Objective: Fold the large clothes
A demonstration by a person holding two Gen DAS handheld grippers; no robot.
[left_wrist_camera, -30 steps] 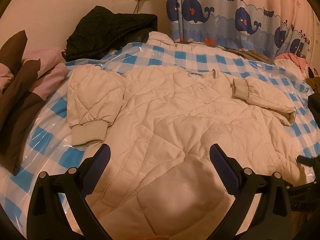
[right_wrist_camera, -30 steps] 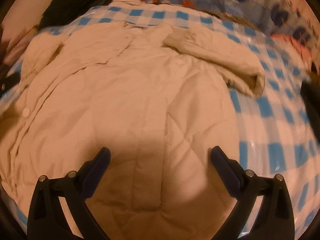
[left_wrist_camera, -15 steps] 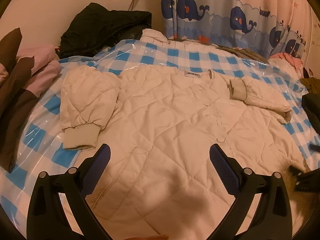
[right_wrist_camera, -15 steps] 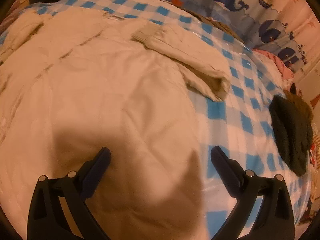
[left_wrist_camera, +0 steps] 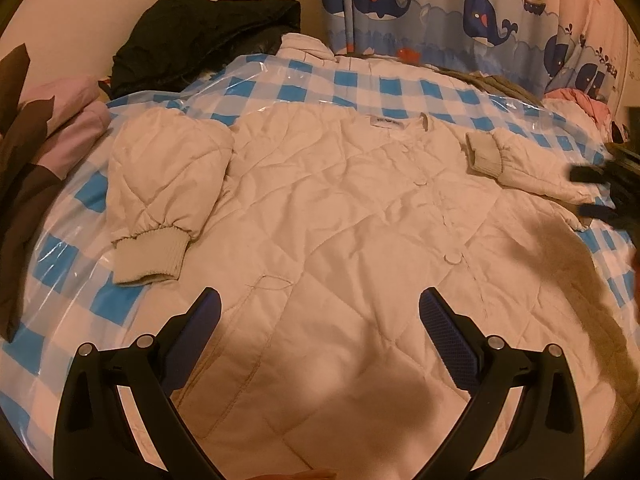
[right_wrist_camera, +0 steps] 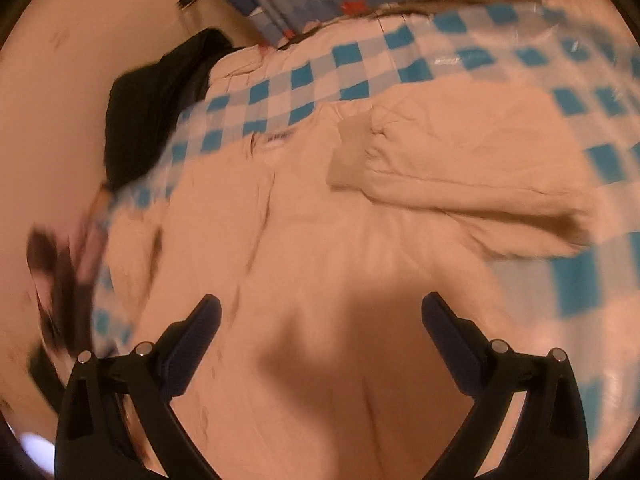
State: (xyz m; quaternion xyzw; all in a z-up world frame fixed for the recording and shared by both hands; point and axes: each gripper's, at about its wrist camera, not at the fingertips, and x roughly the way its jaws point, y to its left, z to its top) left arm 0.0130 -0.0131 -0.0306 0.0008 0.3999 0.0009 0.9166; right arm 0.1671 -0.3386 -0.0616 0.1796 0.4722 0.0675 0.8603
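Note:
A large cream quilted jacket (left_wrist_camera: 340, 216) lies flat, front up, on a blue-and-white checked sheet (left_wrist_camera: 320, 88). Its left sleeve (left_wrist_camera: 160, 192) is folded down beside the body, ribbed cuff toward me. Its right sleeve (left_wrist_camera: 520, 160) is folded inward across the chest. My left gripper (left_wrist_camera: 320, 312) is open and empty above the lower front of the jacket. My right gripper (right_wrist_camera: 320, 316) is open and empty above the jacket's (right_wrist_camera: 320, 260) right side, near the folded right sleeve (right_wrist_camera: 460, 168); it also shows at the right edge of the left wrist view (left_wrist_camera: 608, 192). The right wrist view is blurred.
A black coat (left_wrist_camera: 208, 36) is piled at the far left corner by the wall. Pink and brown bedding (left_wrist_camera: 40, 140) lies at the left. A whale-print curtain (left_wrist_camera: 440, 8) hangs behind the bed. Pink clothes (left_wrist_camera: 580, 100) lie at the far right.
The left gripper has drawn back and up a little, showing more of the jacket. The right gripper has swung left and forward along the jacket's right side toward the right sleeve.

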